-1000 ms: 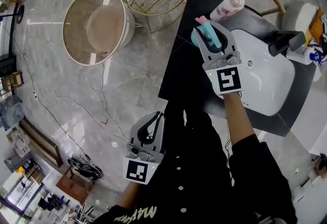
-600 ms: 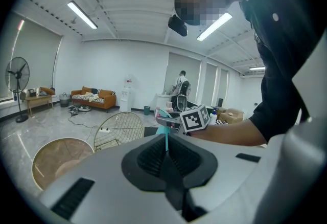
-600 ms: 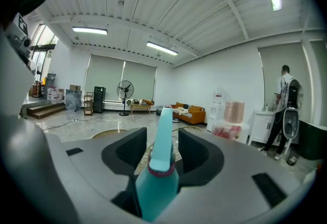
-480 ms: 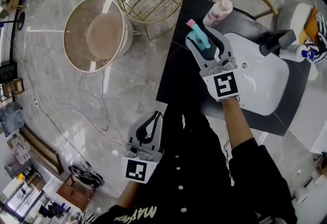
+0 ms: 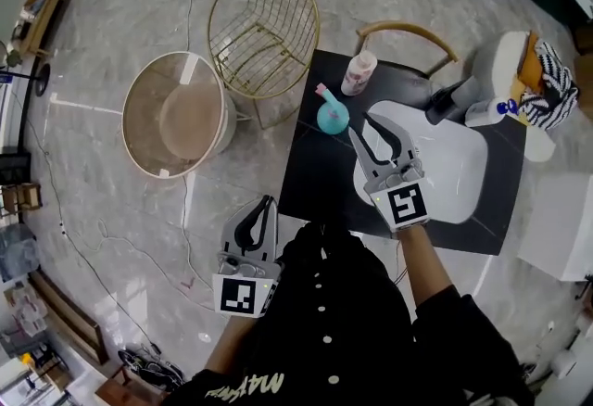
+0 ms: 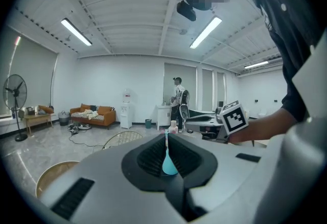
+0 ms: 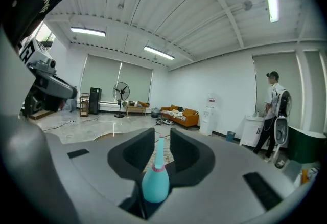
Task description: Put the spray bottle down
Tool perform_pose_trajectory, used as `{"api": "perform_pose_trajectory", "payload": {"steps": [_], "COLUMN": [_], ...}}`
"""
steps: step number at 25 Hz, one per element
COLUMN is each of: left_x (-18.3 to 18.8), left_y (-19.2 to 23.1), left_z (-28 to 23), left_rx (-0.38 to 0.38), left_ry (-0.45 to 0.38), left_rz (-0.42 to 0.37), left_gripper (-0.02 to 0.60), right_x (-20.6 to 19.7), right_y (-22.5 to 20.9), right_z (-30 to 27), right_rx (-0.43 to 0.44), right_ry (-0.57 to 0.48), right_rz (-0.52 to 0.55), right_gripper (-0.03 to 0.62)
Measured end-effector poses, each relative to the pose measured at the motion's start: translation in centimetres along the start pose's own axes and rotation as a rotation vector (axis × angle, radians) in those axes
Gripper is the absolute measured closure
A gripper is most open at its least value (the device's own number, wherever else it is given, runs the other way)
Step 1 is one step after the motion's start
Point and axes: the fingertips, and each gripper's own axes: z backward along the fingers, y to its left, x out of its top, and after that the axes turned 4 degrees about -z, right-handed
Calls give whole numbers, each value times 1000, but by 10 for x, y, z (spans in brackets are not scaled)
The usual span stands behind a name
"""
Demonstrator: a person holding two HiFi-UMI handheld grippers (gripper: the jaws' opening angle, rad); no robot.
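My right gripper (image 5: 363, 124) has jaws part open. They have just been closing, with nothing between the pads. In the right gripper view (image 7: 162, 138) the gap is bare, and the spray bottle (image 7: 155, 184) shows through it, beyond the tips.

In the head view the spray bottle (image 5: 332, 115), teal with a pink nozzle, stands upright on the black table (image 5: 315, 182) by the table's left edge. It is just ahead of the right tips, clear of them and not gripped.

My left gripper (image 5: 267, 202) is held low at the left over the floor, well apart from the table. Its jaws are closed to a thin slit and hold nothing. In the left gripper view (image 6: 166, 141) the far-off bottle (image 6: 169, 164) lines up with that slit.

Around them:
- A white basin (image 5: 463, 182) is set in the table to the right of the right gripper.
- A pink-and-white bottle (image 5: 359, 72) stands near the spray bottle, at the table's far edge.
- A gold wire chair (image 5: 264, 24) is on the floor past the table's left corner.
- A round tub (image 5: 176, 117) is on the floor, further left.
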Motion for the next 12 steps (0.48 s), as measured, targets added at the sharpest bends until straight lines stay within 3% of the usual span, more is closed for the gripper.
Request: {"api": "perform_pose_trajectory", "payload": {"steps": [3, 12], "left_x": [22, 74], "left_y": [6, 13], "left_z": [-3, -18], "left_rx": [10, -7], "left_ry": [-34, -160], "left_rz": [-21, -69], "left_gripper": [558, 558], "right_x": [16, 76], "right_y": [1, -11], "right_z": [21, 63], "right_rx": [-26, -78], "right_ry": [35, -48], "right_rz": [-45, -14], "right_gripper": [583, 599]}}
